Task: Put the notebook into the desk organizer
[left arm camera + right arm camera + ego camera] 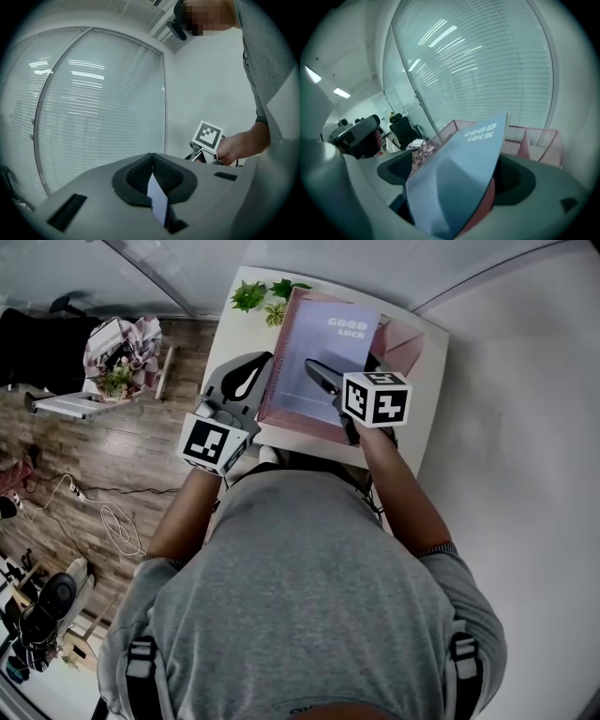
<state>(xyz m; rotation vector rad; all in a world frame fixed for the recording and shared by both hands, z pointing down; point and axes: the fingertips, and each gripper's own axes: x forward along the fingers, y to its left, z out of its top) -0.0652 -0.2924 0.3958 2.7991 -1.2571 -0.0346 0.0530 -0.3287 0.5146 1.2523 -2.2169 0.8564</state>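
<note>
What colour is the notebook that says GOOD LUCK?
The notebook is pale blue with white letters; clearest in the right gripper view.

On the table (pixel 234 345) we find the desk organizer (pixel 413 339), with the notebook (pixel 328 357) in its left part, between the jaws of the right gripper (pixel 323 379). The plant (pixel 263 294) sits behind the organizer, and the left gripper (pixel 253 367) is just left of it.

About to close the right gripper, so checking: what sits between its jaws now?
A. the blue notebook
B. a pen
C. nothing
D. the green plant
A: the right gripper has the blue GOOD LUCK notebook between its wide-apart jaws, with the pink desk organizer behind it.
</note>
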